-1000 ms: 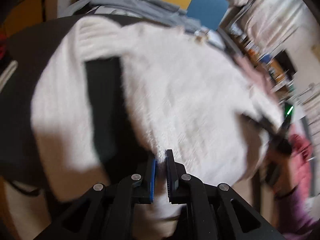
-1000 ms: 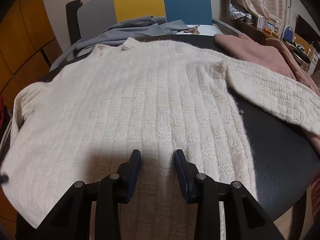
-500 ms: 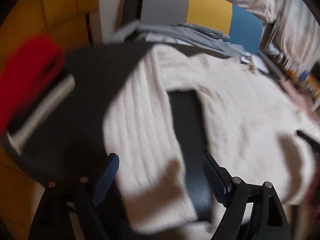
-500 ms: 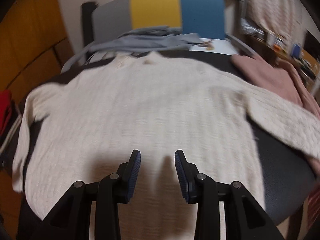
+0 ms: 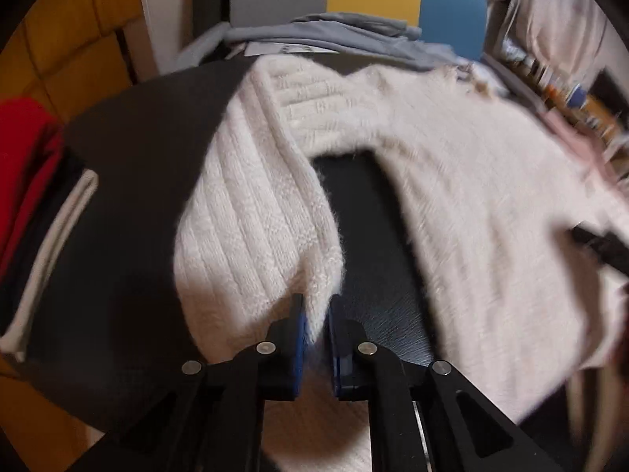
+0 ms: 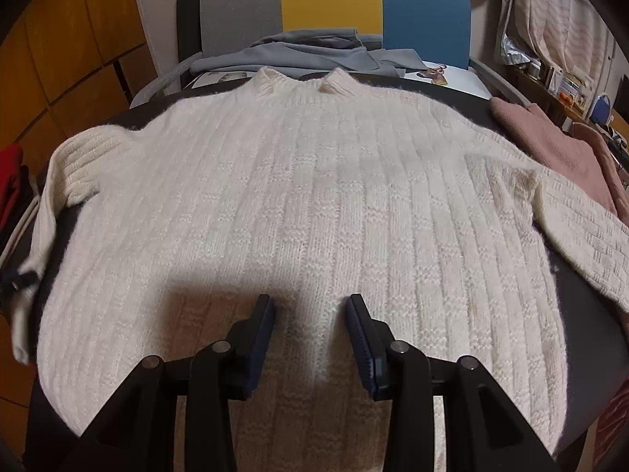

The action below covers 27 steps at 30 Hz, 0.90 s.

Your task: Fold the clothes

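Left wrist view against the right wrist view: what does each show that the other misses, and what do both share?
Only the left wrist view shows the left gripper, jaws closing on the edge of the cream sweater's sleeve, with bare black tabletop between sleeve and body.

Only the right wrist view shows the right gripper, jaws opening and empty over the hem, the sweater's collar, its other sleeve and a pink garment.

Both show the sweater spread on the table, the grey-blue garment behind it, the grey, yellow and blue chair back and a red item.
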Each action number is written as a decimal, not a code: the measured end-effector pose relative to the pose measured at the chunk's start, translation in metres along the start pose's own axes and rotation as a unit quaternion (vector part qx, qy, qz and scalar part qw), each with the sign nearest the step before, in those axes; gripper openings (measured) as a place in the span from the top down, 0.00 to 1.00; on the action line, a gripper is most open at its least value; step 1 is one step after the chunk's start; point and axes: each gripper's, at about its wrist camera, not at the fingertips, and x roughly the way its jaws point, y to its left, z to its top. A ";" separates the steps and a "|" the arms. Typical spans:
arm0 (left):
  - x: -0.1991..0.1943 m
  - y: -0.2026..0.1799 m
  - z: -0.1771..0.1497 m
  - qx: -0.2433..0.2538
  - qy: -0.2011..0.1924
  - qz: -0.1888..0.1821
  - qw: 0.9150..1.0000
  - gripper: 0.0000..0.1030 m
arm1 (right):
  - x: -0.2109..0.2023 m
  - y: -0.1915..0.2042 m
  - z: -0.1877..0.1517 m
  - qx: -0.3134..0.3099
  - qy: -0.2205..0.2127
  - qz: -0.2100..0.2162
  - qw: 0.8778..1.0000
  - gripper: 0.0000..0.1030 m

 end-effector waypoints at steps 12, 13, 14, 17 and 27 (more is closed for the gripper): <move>0.005 0.142 0.098 -0.149 0.002 0.052 0.988 0.90 | 0.000 -0.002 -0.002 0.009 -0.011 0.003 1.000 0.59; 0.011 0.153 0.097 -0.165 0.015 0.066 0.984 0.89 | 0.000 -0.002 -0.001 0.009 -0.011 0.004 1.000 0.59; 0.015 0.163 0.095 -0.183 0.025 0.079 0.980 0.88 | 0.001 -0.002 -0.001 0.009 -0.011 0.004 1.000 0.59; 0.021 0.187 0.089 -0.236 0.047 0.109 0.964 0.56 | 0.001 -0.001 -0.001 0.006 -0.011 0.003 1.000 0.59; -0.079 0.140 0.051 -0.224 -0.130 0.208 0.943 0.26 | -0.004 -0.007 0.001 0.013 -0.009 0.021 1.000 0.58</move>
